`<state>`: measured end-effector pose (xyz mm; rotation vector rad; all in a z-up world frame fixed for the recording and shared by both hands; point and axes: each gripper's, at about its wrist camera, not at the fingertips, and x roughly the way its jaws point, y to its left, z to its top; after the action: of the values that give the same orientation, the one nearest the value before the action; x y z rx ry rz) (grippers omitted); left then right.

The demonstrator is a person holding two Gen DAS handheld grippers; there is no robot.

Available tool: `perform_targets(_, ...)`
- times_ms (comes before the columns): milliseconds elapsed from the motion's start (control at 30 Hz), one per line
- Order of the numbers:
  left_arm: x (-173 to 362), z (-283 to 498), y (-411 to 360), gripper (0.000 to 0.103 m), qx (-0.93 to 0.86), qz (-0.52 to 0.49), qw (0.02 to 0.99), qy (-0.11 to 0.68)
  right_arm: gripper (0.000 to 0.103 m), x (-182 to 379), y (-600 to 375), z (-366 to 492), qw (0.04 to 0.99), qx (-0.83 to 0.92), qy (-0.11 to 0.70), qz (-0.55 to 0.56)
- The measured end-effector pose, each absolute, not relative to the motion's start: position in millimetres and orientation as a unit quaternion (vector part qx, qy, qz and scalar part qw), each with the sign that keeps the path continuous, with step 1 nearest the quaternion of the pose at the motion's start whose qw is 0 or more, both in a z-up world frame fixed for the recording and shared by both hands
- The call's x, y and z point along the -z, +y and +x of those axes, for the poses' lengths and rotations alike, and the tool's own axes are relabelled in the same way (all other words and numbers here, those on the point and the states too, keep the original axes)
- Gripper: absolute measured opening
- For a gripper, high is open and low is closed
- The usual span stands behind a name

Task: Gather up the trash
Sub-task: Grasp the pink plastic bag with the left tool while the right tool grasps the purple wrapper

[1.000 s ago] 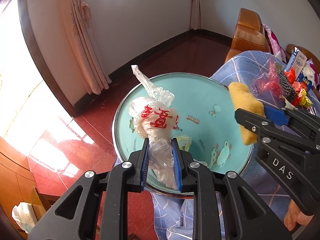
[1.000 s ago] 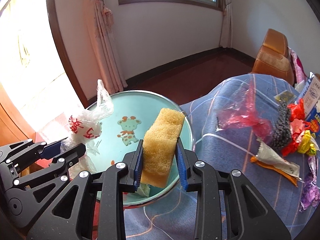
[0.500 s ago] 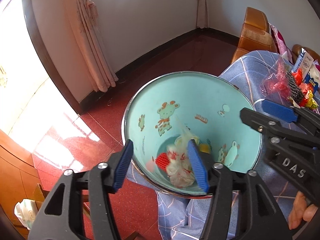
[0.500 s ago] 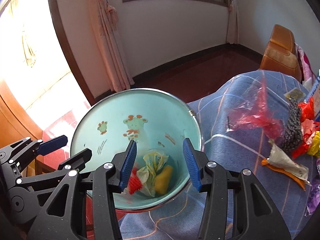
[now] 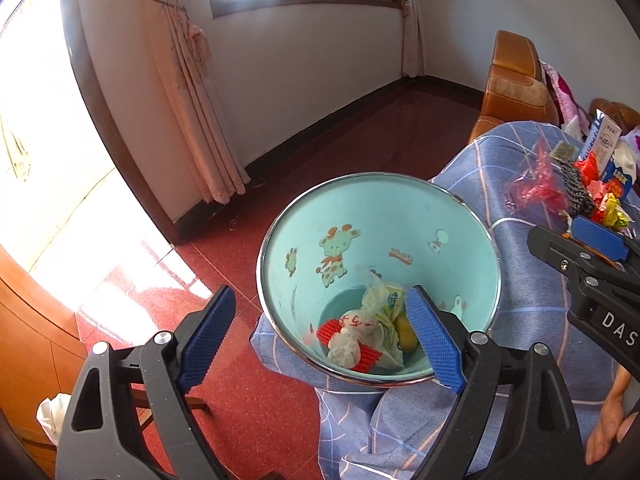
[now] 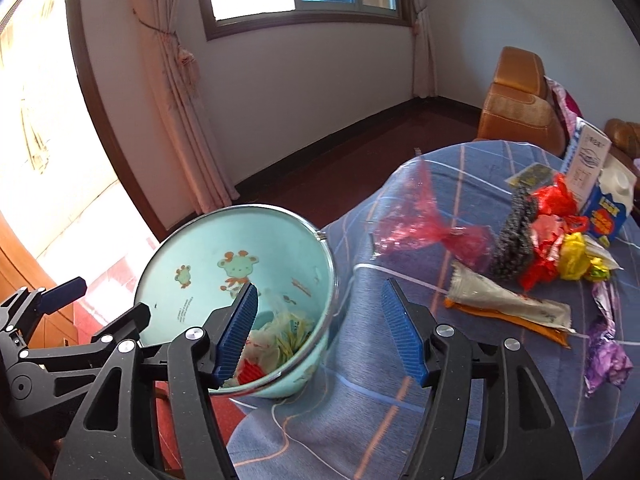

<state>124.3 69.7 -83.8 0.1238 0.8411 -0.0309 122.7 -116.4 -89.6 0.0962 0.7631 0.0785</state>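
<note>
The mint-green bin (image 5: pixel 380 216) sits at the near edge of the cloth-covered desk (image 6: pixel 400 420), its mouth tilted toward both cameras, which I judge keeps the opening easy to reach from the working side. At its bottom lie a knotted white bag with red print (image 5: pixel 354 330), a red ridged piece (image 5: pixel 364 358) beneath it, yellow-printed wrappers (image 5: pixel 390 308) and a yellow sponge (image 5: pixel 407 330). The left gripper (image 5: pixel 316 338) hovers above the bin with its fingers spread wide and nothing between them; the right gripper (image 6: pixel 320 330) is likewise wide and empty, one finger over the bin's rim and the other over the cloth. The rest of the trash waits well apart from the bin, toward the far right of the desk: a pink plastic bag (image 6: pixel 424 228), a dark scouring pad (image 6: pixel 514 240), red wrappers (image 6: pixel 550 236), a yellow wrapper (image 6: pixel 574 262), a long clear sleeve (image 6: pixel 508 302) on an orange strip, a purple foil wrapper (image 6: pixel 604 352) and a blue carton (image 6: pixel 604 208) standing upright behind them. Between bin and pile the cloth lies bare, giving the right gripper an open path. The bin's metal rim, and the drop to the red floor (image 5: pixel 240 360) just beside it, look like the places to mind.
</note>
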Motion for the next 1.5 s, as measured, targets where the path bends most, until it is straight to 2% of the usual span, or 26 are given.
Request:
perform_targets(767,78.7,95.7,-34.2,0.085,0.116,0.112,0.908,0.386,0.064,84.2,-290.6,47.9,0.921,0.151,0.333,0.132)
perform_targets(1233,72.2,148.1,-77.8,0.085,0.133,0.127,0.913,0.365,0.063,130.8,-338.6,79.0,0.884,0.170,0.404,0.163)
perform_targets(1300,69.5,158.2,-81.0,0.085,0.137,0.120,0.913,0.364,0.059,138.1,-342.7,80.8,0.879,0.168,0.412,0.171)
perform_targets(1367,67.0,171.3,-86.4,0.085,0.146,0.111,0.913,0.364,0.041,143.3,-345.3,83.2,0.874,0.164,0.422,0.177)
perform_targets(1500,65.9,193.0,-103.5,0.085,0.153,0.111,0.915,0.357,0.030,147.4,-348.8,84.4,0.873,0.153,0.429,0.176)
